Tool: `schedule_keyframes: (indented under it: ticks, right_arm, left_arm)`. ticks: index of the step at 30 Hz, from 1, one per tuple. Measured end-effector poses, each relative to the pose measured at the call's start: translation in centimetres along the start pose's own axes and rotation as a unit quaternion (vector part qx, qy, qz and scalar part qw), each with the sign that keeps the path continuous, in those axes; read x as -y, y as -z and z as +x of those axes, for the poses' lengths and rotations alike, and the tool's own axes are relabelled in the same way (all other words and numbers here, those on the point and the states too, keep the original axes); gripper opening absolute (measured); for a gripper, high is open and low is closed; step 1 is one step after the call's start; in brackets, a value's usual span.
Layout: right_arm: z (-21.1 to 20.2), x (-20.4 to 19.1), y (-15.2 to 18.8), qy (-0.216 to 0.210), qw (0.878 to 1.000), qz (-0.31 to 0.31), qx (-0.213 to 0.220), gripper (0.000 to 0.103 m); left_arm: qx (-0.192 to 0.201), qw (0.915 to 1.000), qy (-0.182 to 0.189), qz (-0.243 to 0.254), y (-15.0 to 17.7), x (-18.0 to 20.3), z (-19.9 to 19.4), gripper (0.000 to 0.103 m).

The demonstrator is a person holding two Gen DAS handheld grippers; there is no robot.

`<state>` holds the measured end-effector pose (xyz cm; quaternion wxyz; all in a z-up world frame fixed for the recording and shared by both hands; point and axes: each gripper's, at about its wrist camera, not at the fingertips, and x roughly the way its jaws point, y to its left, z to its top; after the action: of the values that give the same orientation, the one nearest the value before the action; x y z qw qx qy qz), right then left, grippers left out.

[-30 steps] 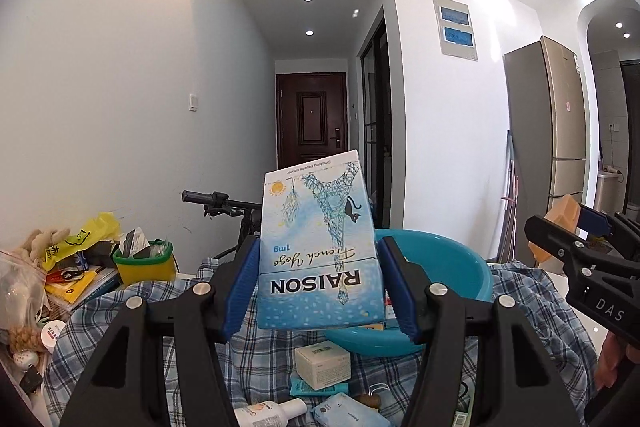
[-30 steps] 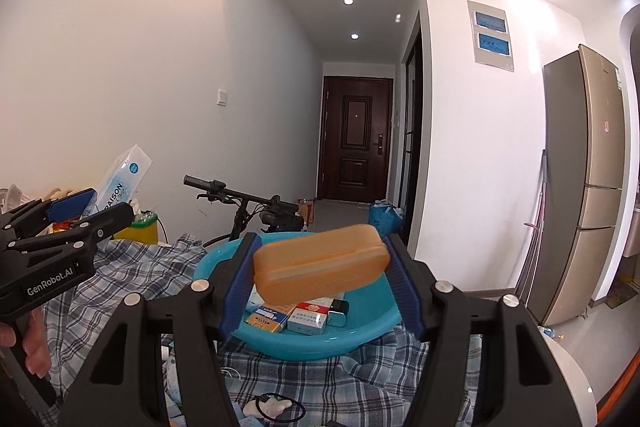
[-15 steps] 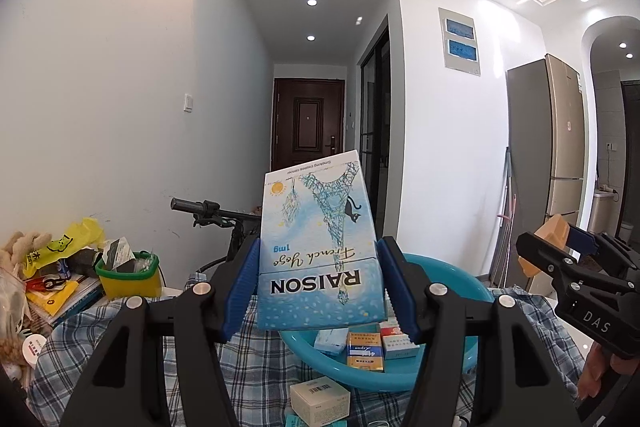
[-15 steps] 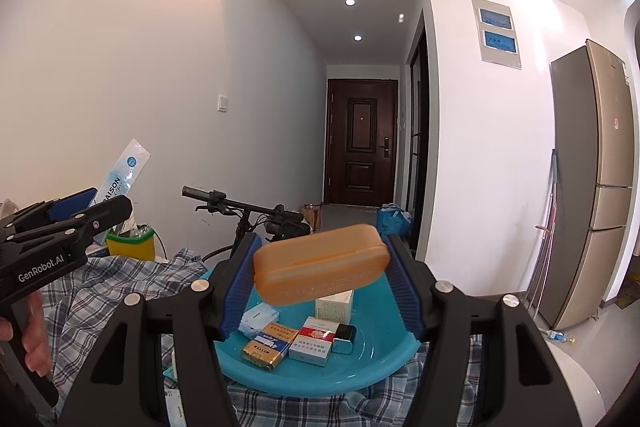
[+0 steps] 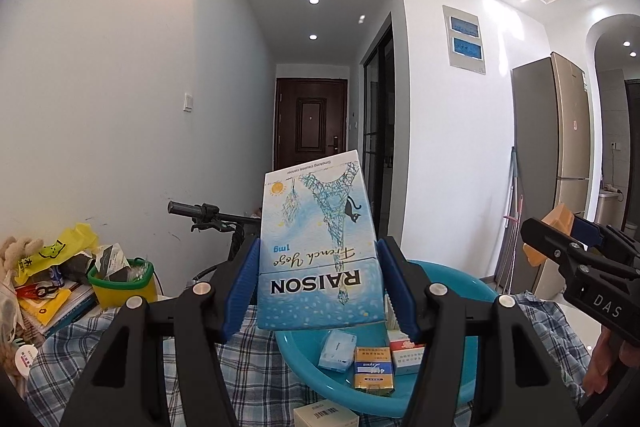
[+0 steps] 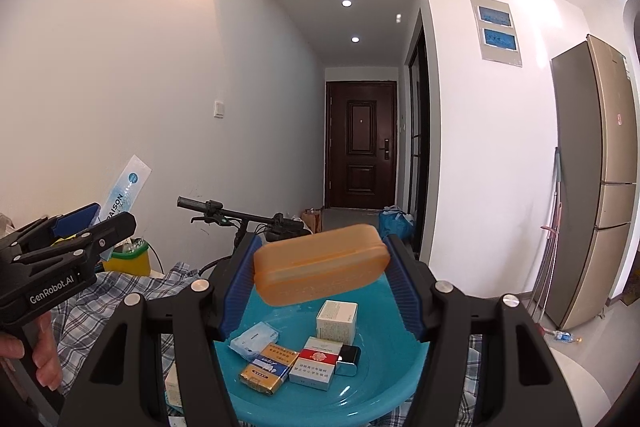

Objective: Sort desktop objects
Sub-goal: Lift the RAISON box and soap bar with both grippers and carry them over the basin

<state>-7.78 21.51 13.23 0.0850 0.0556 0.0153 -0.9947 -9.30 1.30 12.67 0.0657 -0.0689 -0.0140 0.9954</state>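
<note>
My left gripper (image 5: 318,287) is shut on a light blue RAISON box (image 5: 316,255), held upright with its print upside down, above the near rim of a teal basin (image 5: 476,355). Over that basin (image 6: 384,391) my right gripper (image 6: 320,277) is shut on an orange oval case (image 6: 320,269), lying crosswise between the blue pads. The basin holds several small boxes, among them a yellow-and-blue pack (image 6: 270,367) and a red-and-white pack (image 6: 316,363). Each gripper shows in the other's view: the right gripper (image 5: 576,247) at the right edge, the left gripper (image 6: 86,227) at the left.
A plaid cloth (image 5: 100,343) covers the table. At the left stand a green-and-yellow tub (image 5: 122,279), books and a yellow bag (image 5: 56,251). A cream box (image 5: 324,415) lies before the basin. A bicycle handlebar (image 6: 236,215) rises behind the table. A fridge (image 6: 592,179) stands at the right.
Both grippers have moved forward towards the basin and risen slightly, so the basin and its boxes now fill more of both views. Both grips are unchanged.
</note>
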Motion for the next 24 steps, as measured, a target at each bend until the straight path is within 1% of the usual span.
schedule_keyframes:
  ticks: [2,4,11,17,24]
  right_arm:
    - [0.0,0.5,-0.3,0.005,1.0,0.004,0.005,0.061]
    - [0.1,0.9,-0.7,0.022,1.0,-0.001,0.015,0.061]
    - [1.6,1.6,-1.6,0.016,1.0,0.002,0.011,0.061]
    - [2.8,2.5,-1.9,0.016,1.0,-0.001,0.01,0.061]
    - [4.5,3.4,-1.3,0.013,1.0,-0.007,-0.007,0.061]
  left_arm:
    - [-0.005,1.0,0.0,0.0,0.1,0.2,0.5,0.062]
    - [-0.008,1.0,0.003,0.001,0.3,0.3,1.0,0.062]
    - [-0.013,0.9999,0.008,0.004,0.3,1.0,2.9,0.062]
    - [-0.012,0.9998,0.011,-0.005,0.1,0.8,4.1,0.062]
    - [-0.021,0.9996,0.017,-0.004,-0.2,1.1,6.3,0.062]
